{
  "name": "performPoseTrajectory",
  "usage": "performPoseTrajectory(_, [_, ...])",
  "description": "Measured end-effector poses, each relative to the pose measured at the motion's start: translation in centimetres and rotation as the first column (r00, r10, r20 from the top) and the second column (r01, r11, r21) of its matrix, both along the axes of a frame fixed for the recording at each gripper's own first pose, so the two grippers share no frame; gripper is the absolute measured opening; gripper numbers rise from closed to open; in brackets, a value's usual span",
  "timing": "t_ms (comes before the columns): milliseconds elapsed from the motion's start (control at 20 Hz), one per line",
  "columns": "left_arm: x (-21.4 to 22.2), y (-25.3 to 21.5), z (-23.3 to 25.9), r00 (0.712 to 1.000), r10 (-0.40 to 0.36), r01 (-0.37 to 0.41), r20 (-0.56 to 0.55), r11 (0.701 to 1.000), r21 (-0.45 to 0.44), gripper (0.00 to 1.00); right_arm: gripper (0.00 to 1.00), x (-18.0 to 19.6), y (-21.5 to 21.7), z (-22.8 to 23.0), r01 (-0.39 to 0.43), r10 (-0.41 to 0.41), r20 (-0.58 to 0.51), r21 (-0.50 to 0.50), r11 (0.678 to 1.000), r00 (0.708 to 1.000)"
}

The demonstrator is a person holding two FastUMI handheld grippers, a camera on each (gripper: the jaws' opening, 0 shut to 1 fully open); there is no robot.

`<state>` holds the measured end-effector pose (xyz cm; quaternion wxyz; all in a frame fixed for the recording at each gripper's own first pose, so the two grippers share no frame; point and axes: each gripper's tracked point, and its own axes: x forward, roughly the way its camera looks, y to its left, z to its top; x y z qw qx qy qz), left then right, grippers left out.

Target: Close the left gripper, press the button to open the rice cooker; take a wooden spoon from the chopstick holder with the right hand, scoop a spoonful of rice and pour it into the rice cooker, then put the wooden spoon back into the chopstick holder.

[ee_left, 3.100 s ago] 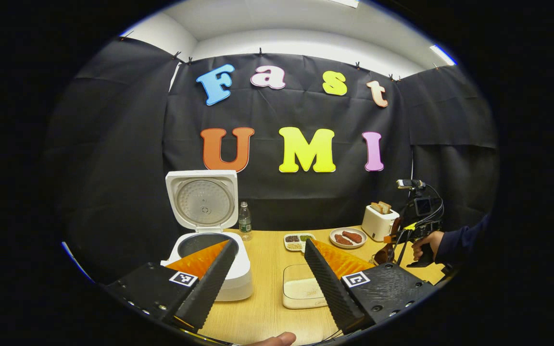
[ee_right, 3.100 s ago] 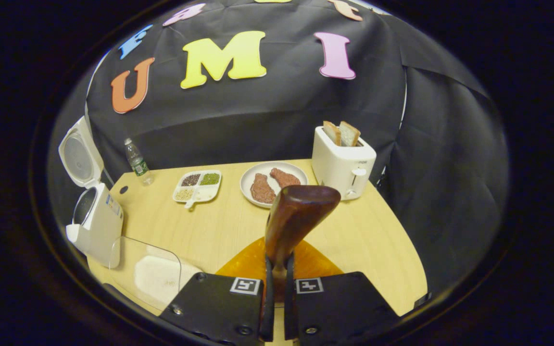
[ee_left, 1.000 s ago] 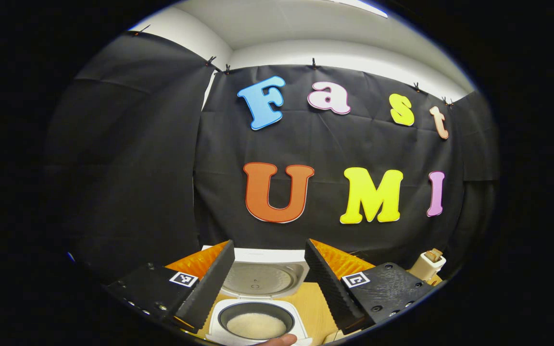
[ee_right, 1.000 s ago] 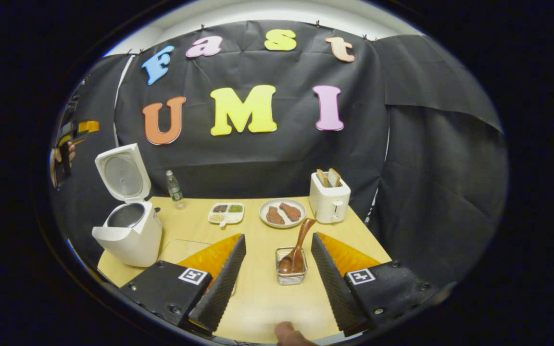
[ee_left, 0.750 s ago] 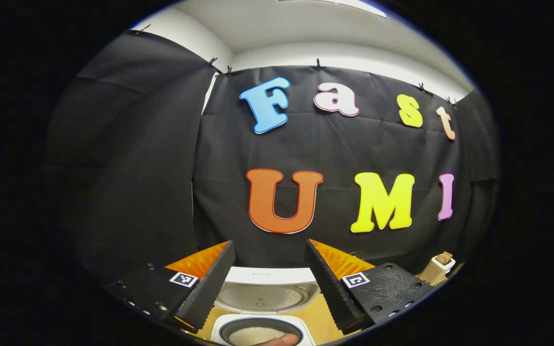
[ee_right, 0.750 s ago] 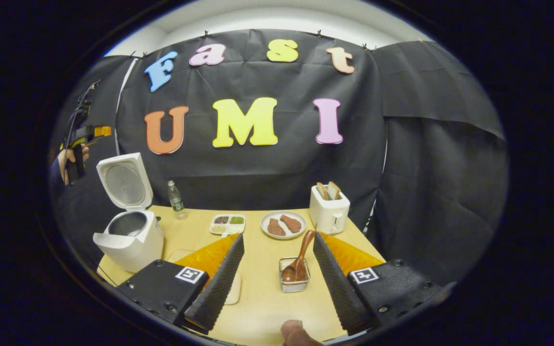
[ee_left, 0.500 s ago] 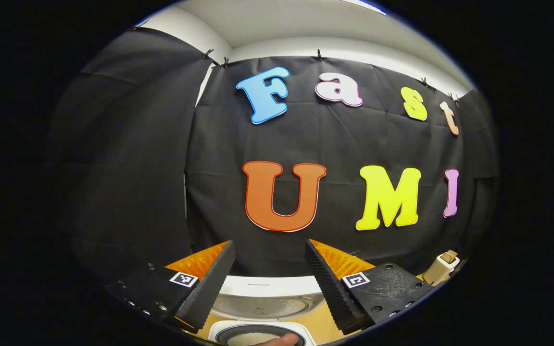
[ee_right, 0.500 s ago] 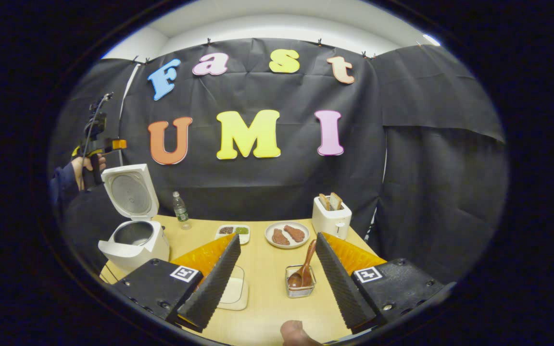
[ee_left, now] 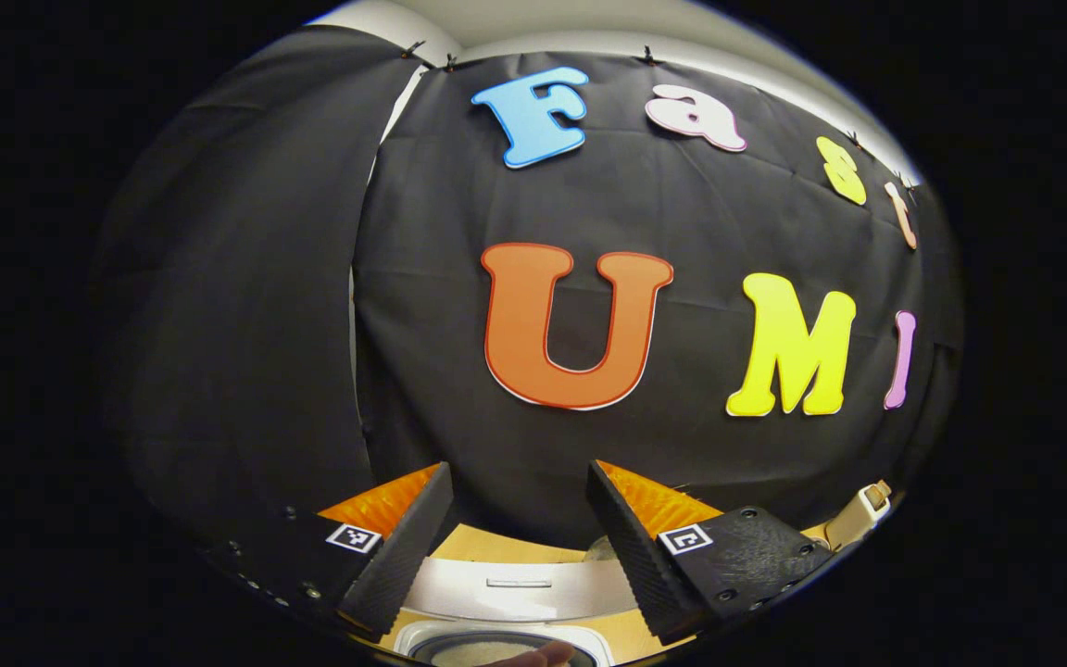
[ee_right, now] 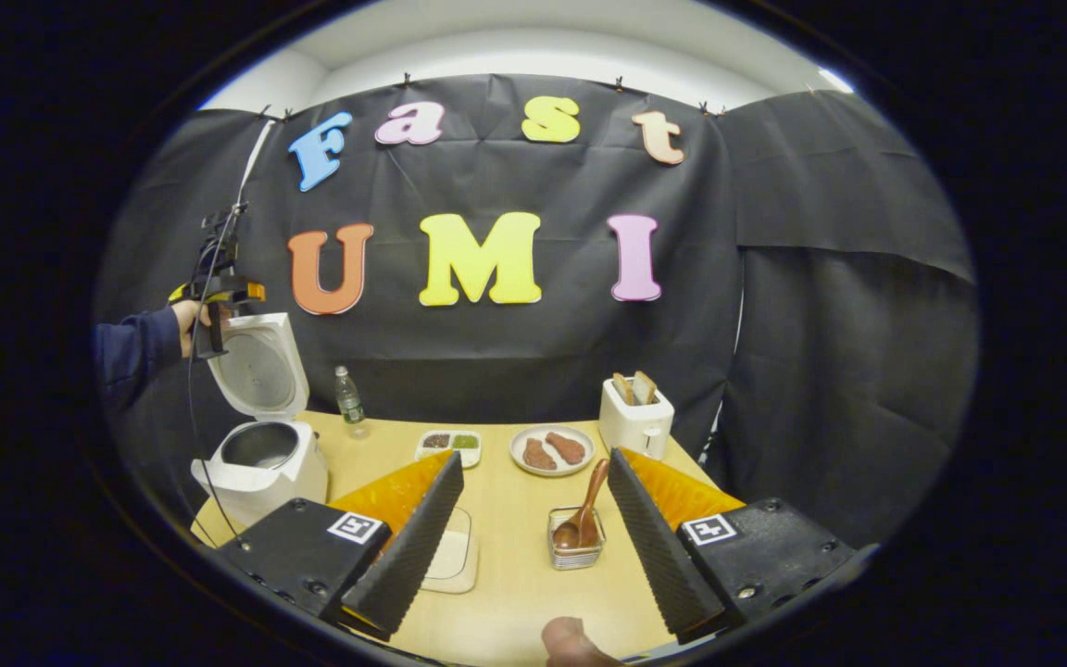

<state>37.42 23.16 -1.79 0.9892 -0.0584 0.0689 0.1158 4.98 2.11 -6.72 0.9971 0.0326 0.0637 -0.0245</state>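
Resting inside the holder (ee_right: 576,548), the spoon (ee_right: 586,507) leans with its handle up and to the right, its bowl down in the wire basket. The holder stands on the table (ee_right: 515,593), between the two fingers of the right gripper (ee_right: 529,523) as seen in the right gripper view. These fingers are wide apart and they touch nothing. A fingertip of the person shows at the bottom edge of this view.

The cooker (ee_right: 260,454) stands at the left end of the table with its lid (ee_right: 258,366) raised upright. The inner pot is visible, but from here I cannot tell what is in it. In front of the cooker, partly behind the left finger of the right gripper, lies a clear box with rice (ee_right: 452,556).

The left gripper (ee_right: 219,287) is held in a hand (ee_right: 189,320) just above the top edge of the lid; whether it touches the lid I cannot tell. In the left gripper view the left gripper (ee_left: 520,523) has its fingers spread apart with nothing between them, and under them is the top of the lid (ee_left: 520,593) and the rim of the pot.

Farther back on the table stand a bottle (ee_right: 346,396), a divided dish (ee_right: 448,445), a plate (ee_right: 552,450) and a toaster (ee_right: 635,417).
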Motion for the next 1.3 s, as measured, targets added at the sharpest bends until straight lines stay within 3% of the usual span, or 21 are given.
performPoseTrajectory(100, [0.0, 0.6, -2.1, 0.997, 0.020, -0.020, -0.075, 1.000, 0.004, 0.93, 1.00, -0.1, -0.2, -0.2, -0.001, 0.001, -0.007, 0.000, 1.000, 1.000])
performPoseTrajectory(150, [-0.2, 0.6, -1.7, 0.998, 0.023, -0.020, -0.066, 0.998, 0.053, 0.83, 1.00, -0.2, -0.1, -0.4, -0.009, 0.009, -0.012, 0.004, 1.000, 1.000])
performPoseTrajectory(200, [-0.1, 0.1, -1.9, 0.997, 0.006, 0.000, -0.074, 0.997, 0.074, 0.97, 1.00, -0.4, 0.2, -0.3, -0.019, 0.019, -0.011, 0.009, 1.000, 1.000])
performPoseTrajectory(800, [-6.7, -1.8, -3.7, 0.990, -0.014, 0.022, -0.143, 0.998, 0.056, 0.96, 1.00, -2.3, 1.1, -1.9, -0.131, 0.130, -0.056, -0.022, 0.991, 0.990])
performPoseTrajectory(1300, [-13.7, -3.7, -9.7, 0.967, -0.020, 0.022, -0.252, 1.000, 0.003, 0.95, 1.00, -3.2, 2.3, -3.4, -0.190, 0.188, -0.080, -0.019, 0.982, 0.979])
